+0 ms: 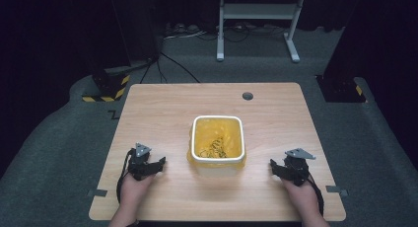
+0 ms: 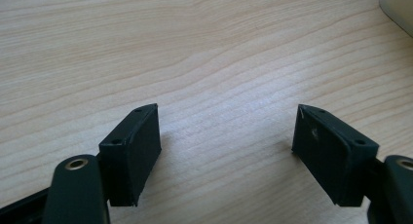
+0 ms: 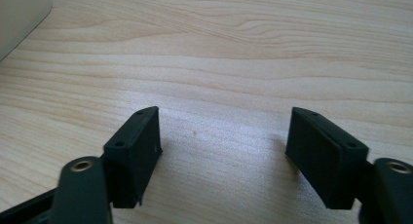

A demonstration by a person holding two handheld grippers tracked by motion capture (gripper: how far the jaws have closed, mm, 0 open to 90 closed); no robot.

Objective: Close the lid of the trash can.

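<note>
Two grippers sit low over a wooden table (image 1: 162, 113), one on each side of a yellow container (image 1: 218, 146) with a white rim that stands in the middle of the near half of the tabletop. From the high view, the left gripper (image 1: 158, 164) and the right gripper (image 1: 274, 167) both point inward toward the container, each well apart from it, with bare wood between. That view also looks down into the container, where a small dark tangle (image 1: 215, 149) lies on the yellow floor; what it is cannot be told at this size. Farther back, a round grommet hole (image 1: 247, 95) marks the tabletop.

The left gripper view adds the close detail: the left gripper (image 2: 226, 129) has its jaws spread wide, nothing between them but wood grain, and a pale corner of the container (image 2: 399, 9) shows at the upper right edge. The right gripper view mirrors it: the right gripper (image 3: 224, 129) is equally wide open and empty, with the container's pale wall (image 3: 19, 19) at the upper left. Neither close view shows the container's contents or the person's hands, which the high view shows gripping both tools from the near edge.
</note>
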